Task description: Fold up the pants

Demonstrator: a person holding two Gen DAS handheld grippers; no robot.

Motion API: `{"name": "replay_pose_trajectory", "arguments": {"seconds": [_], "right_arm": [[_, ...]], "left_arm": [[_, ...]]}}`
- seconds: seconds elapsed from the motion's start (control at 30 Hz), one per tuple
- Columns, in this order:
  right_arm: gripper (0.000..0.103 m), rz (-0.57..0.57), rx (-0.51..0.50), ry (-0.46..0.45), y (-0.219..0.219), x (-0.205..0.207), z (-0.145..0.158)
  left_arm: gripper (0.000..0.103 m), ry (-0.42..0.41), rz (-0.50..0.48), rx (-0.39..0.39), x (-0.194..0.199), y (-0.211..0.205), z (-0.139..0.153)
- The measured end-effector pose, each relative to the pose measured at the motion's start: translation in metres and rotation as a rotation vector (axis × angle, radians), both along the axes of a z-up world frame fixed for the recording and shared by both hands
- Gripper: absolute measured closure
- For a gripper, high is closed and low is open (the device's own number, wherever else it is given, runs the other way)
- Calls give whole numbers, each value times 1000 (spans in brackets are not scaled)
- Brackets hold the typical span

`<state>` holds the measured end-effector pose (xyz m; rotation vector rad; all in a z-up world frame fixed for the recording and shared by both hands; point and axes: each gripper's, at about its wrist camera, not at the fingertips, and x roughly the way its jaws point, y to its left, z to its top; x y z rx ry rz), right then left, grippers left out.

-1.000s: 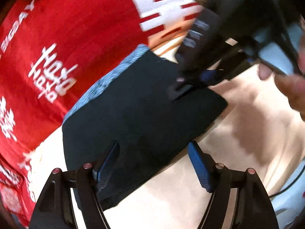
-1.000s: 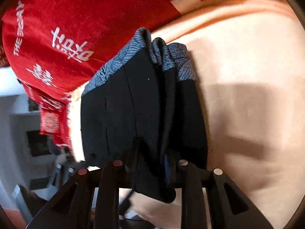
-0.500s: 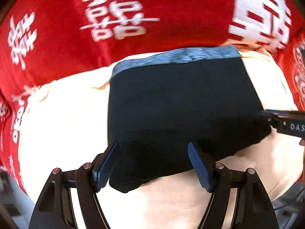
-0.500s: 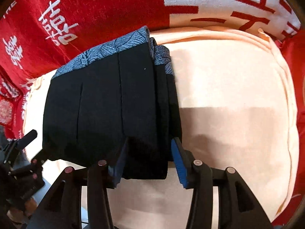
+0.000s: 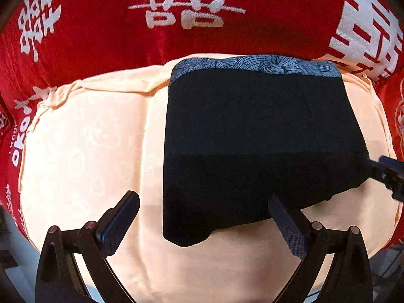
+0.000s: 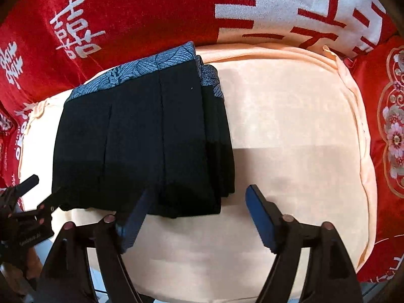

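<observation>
The black pants (image 5: pixel 252 139) lie folded into a compact rectangle on a peach cushion (image 5: pixel 88 151), with the blue patterned waistband (image 5: pixel 252 65) at the far edge. My left gripper (image 5: pixel 202 223) hovers over the near left corner. Its jaws are opening and the pads touch no cloth. In the right wrist view the pants (image 6: pixel 141 139) show stacked layers along their right edge. My right gripper (image 6: pixel 198 217) hangs above the near right corner, its jaws also opening and free of the fabric. Each gripper shows at the edge of the other's view: the right gripper (image 5: pixel 388 174) and the left gripper (image 6: pixel 25 202).
A red blanket with white characters (image 5: pixel 101 25) surrounds the cushion on the far side and the left. A red embroidered cushion (image 6: pixel 388 126) lies at the right. Bare peach cushion (image 6: pixel 290 126) stretches to the right of the pants.
My right gripper has let go of the pants' folded edge, lifted and spread its jaws. My left gripper swung round over the near corner and its jaws widened. The pants now lie flat.
</observation>
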<state>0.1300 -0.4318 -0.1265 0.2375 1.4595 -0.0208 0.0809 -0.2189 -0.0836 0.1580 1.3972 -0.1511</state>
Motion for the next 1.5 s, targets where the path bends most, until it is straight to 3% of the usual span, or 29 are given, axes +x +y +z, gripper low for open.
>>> {"name": "replay_pose_trajectory", "arguments": {"seconds": [0.2,0.83,1.1,1.33,1.5], "right_arm": [[7,12,-37,-12,-1,-11,3],[6,-48,34,31,-20,-18,-6],[6,-75,75,18,-34,-16,-7],[6,-80,204,-18,-54,1,-9],[6,-16,360,-41,-62,26,-26]], "left_arm": [[1,39,27,-17,4,7,-5],[1,126,61,-59,14,12,-23],[1,129,67,-104,23,21,-16],[1,92,75,-116,54,34,-12],[1,155,58,-285,79,48,-30]]}}
